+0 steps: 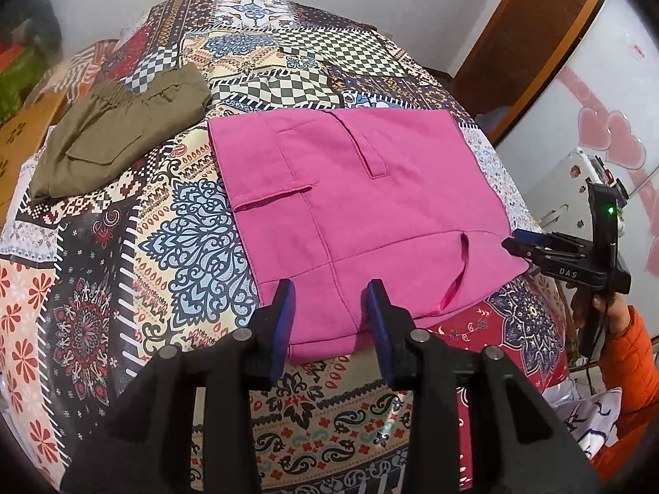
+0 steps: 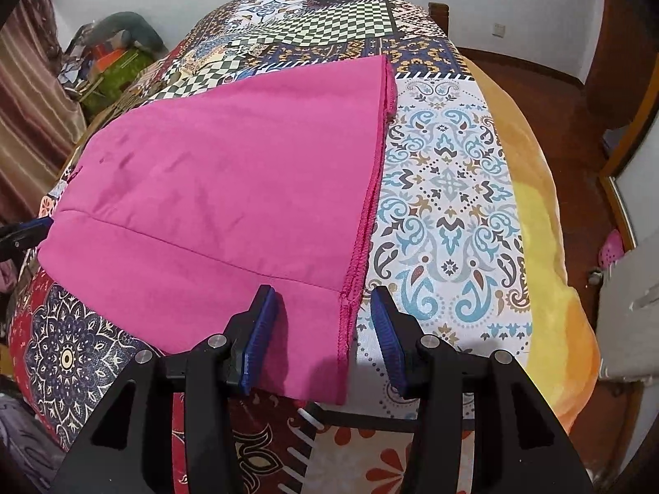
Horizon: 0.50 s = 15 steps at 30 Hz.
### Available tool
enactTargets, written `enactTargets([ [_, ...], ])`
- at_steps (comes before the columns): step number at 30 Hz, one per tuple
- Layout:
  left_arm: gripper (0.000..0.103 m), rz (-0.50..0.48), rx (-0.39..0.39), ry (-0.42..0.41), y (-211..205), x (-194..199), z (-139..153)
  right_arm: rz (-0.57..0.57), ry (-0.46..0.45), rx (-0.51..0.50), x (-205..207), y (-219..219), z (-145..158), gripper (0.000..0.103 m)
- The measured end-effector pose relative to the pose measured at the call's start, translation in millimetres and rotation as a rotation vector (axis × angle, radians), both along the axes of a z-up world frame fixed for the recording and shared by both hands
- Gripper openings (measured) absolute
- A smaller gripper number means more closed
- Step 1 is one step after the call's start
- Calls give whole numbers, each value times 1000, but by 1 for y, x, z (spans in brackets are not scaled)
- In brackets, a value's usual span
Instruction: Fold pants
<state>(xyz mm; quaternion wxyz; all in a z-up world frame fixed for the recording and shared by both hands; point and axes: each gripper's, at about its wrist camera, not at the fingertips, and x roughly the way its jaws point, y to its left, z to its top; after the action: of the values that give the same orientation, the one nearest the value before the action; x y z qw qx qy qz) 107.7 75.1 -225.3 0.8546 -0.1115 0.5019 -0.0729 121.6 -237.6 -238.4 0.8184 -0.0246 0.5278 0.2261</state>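
Pink pants (image 1: pixel 350 173) lie folded flat on a patterned bedspread (image 1: pixel 185 222), with a pocket flap and belt loops facing up. My left gripper (image 1: pixel 330 292) hovers over their near edge. It is open, and its blue pads stand apart with the cloth showing between them. In the right wrist view the pink pants (image 2: pixel 230 189) show their stitched hem edge. My right gripper (image 2: pixel 322 294) is open astride the near hem corner, its pads clear of the cloth. The right gripper (image 1: pixel 510 243) also shows at the pants' right corner, and the left gripper (image 2: pixel 39 226) peeks in at the far left.
Olive pants (image 1: pixel 119 123) lie folded at the back left of the bed. A yellow-orange blanket (image 2: pixel 547 222) hangs off the bed's right side. A person's orange sleeve (image 1: pixel 634 354) holds the right gripper. A wooden door frame (image 1: pixel 531 29) and piled clutter (image 2: pixel 119 53) flank the bed.
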Motion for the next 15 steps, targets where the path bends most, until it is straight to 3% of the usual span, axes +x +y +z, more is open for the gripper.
enactTargets([
  [3, 36, 15, -11, 10, 4, 3, 6, 0, -1, -17, 0, 3, 2, 44],
  [15, 36, 122, 120, -108, 52, 27, 59, 6, -71, 1, 15, 14, 34, 45],
])
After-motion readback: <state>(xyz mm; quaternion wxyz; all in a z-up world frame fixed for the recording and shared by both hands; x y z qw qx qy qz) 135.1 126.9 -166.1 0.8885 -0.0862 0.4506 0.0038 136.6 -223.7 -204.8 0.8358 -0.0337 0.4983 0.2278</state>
